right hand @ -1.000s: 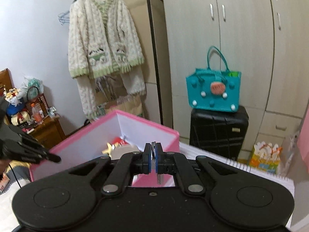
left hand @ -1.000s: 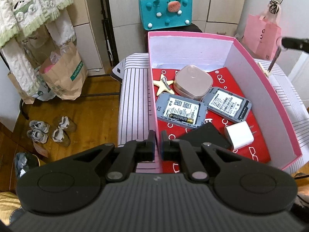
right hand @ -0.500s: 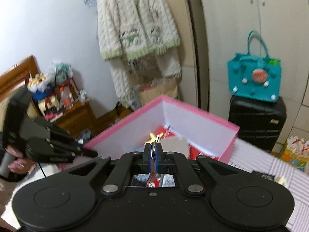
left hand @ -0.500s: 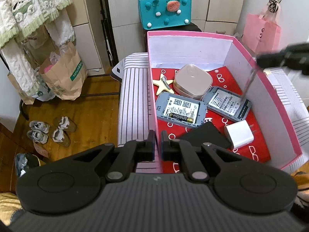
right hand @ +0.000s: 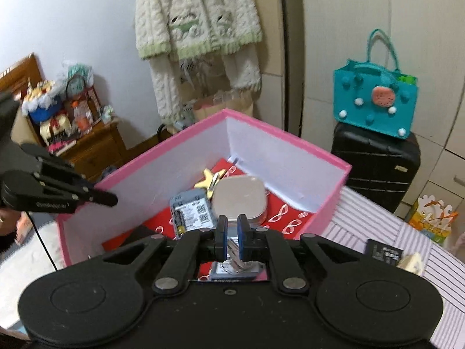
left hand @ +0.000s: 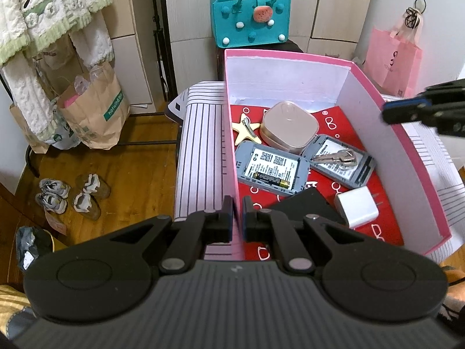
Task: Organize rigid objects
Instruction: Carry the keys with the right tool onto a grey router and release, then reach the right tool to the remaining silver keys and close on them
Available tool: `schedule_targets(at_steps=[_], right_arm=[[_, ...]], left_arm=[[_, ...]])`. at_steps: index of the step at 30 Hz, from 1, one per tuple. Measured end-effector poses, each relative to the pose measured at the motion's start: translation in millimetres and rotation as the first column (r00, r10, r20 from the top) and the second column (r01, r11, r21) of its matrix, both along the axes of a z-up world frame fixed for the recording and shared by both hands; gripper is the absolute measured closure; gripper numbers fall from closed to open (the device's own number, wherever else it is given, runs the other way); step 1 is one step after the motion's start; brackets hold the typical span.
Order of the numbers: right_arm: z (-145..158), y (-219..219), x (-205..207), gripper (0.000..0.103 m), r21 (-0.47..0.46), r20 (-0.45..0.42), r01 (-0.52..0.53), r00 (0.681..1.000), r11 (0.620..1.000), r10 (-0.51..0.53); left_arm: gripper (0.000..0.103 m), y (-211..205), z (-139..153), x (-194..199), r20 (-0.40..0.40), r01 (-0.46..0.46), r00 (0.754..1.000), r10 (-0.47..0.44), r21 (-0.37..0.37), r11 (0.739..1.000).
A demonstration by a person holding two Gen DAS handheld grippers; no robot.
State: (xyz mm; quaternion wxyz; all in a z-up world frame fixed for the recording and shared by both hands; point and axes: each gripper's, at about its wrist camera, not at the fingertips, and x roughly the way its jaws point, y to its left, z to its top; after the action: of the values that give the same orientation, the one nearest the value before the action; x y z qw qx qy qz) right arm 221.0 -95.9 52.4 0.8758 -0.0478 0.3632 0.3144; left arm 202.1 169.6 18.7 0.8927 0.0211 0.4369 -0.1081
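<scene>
At centre right of the left wrist view, lying freed on a grey device (left hand: 340,160) inside the pink box (left hand: 412,157): the key (left hand: 337,157). Having just been opening, right claw (right hand: 231,237) now gaping slightly, gripping nothing. Left claw (left hand: 237,213) pinching the box's near wall, steadying it. Best lifting the right claw straight up, avoiding nudging the key.

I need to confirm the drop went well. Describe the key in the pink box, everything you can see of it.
The key is small and silver, metal by its shine, with a rounded head and a narrow blade. It lies flat on the label face of the right-hand gray device, head toward the box's right wall, blade pointing left. Nothing else touches it. The right claw has just been opening and stands above it with nothing between its pads.
</scene>
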Motion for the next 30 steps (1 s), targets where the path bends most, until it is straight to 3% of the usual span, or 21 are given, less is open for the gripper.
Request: schedule_targets(at_steps=[8, 14, 20, 26, 30], right_arm=[[1.2, -67.1, -21.7, 0.088, 0.012, -0.014, 0.136, 0.991, 0.991, -0.135], [-37.4, -121.5, -27.4, 0.086, -0.026, -0.114, 0.275, 0.954, 0.961, -0.276], [-84.1, -146.1, -26.4, 0.081, -0.050, -0.186, 0.349, 0.917, 0.936, -0.352], [-103.1, -147.4, -20.1, 0.080, -0.108, -0.105, 0.349, 0.927, 0.931, -0.360], [-108.3, -150.1, -8.6, 0.065, -0.102, -0.068, 0.368, 0.925, 0.924, -0.375]], left_arm=[[0.098, 0.8, 0.0, -0.1, 0.001, -0.002, 1.000, 0.002, -0.004, 1.000], [0.098, 0.3, 0.2, -1.4, 0.003, -0.003, 1.000, 0.003, 0.001, 1.000], [0.097, 1.3, 1.3, -1.3, -0.002, -0.015, 1.000, 0.015, -0.010, 1.000], [0.097, 0.7, -3.8, 1.1, -0.017, -0.019, 1.000, 0.019, 0.003, 1.000], [0.097, 1.3, -5.4, 2.5, -0.024, -0.022, 0.999, 0.022, 0.002, 1.000]])
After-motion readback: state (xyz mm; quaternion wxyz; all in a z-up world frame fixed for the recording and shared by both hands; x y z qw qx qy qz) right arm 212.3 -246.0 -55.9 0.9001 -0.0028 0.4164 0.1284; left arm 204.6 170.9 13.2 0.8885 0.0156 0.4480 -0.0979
